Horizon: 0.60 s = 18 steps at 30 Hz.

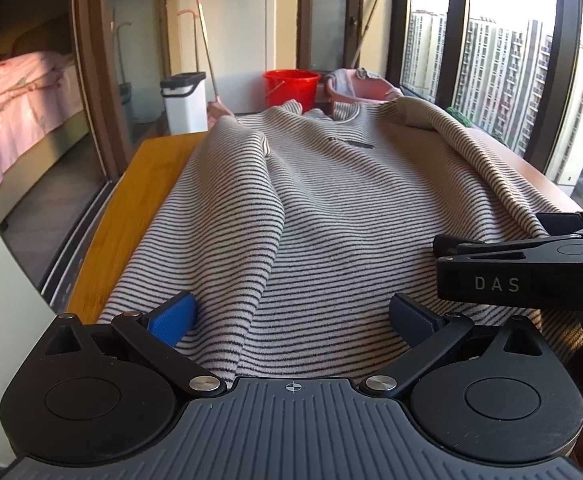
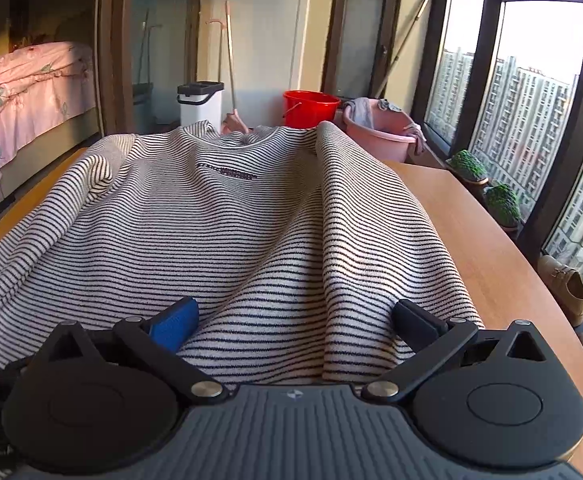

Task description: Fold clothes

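Right up against the left hand-held gripper: hem of the striped sweater, bunched into a ridge running forward between the blue pads — spread wide apart, clamped on nothing. Same deal over at the right hand-held gripper: fingers apart, sweater hem sitting between them with a raised fold ahead and to its right. Spotted off to the right of the left one too, just beside it, hovering over the fabric. Sweater laid flat across the wooden desk, neckline at the far end, sleeves folded in along both sides. Further ahead, past the collar — red bucket, pink basin, white bin. Pink bed way off left, windows off right.
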Available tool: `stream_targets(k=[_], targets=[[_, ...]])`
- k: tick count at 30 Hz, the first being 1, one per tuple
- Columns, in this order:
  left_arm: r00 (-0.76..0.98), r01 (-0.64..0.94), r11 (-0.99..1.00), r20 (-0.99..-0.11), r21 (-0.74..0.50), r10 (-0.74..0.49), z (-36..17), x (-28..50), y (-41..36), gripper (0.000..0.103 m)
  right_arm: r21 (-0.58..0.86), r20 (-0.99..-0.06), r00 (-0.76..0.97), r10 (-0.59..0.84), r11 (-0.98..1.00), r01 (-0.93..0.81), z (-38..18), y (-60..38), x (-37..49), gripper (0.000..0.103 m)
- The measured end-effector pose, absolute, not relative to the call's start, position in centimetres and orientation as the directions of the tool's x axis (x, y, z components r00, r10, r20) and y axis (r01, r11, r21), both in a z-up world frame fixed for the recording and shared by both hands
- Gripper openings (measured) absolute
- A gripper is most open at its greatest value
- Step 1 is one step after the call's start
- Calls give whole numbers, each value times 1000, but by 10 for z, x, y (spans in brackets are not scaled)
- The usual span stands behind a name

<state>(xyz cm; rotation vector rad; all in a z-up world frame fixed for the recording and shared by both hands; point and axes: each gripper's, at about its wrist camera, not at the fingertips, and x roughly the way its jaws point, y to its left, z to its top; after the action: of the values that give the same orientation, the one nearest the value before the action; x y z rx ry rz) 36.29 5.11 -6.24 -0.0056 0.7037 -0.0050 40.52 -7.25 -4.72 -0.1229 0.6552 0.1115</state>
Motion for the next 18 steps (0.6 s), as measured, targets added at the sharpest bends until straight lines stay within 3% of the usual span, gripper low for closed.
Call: stream_targets(k=[3,6,13,18], targets=[[762,7,1000,-648,-12,-13,-62,361,51,103,-17,-625,770,127,984,-177,-44,-83,407,103],[762,33,999,-646,-29,-44,-61,364,55,103,-53,-662,734,152,967,-248,-43,-86,407,103],[755,108,993,-646,-42,-110,-62,379,58,103,143,-648,694,315,945,-295,-38,-132,408,103],[763,101,990,-631,-101,-142,-61,377,69,103,78,-639,723,263,957,-278,-42,-123,402,103]])
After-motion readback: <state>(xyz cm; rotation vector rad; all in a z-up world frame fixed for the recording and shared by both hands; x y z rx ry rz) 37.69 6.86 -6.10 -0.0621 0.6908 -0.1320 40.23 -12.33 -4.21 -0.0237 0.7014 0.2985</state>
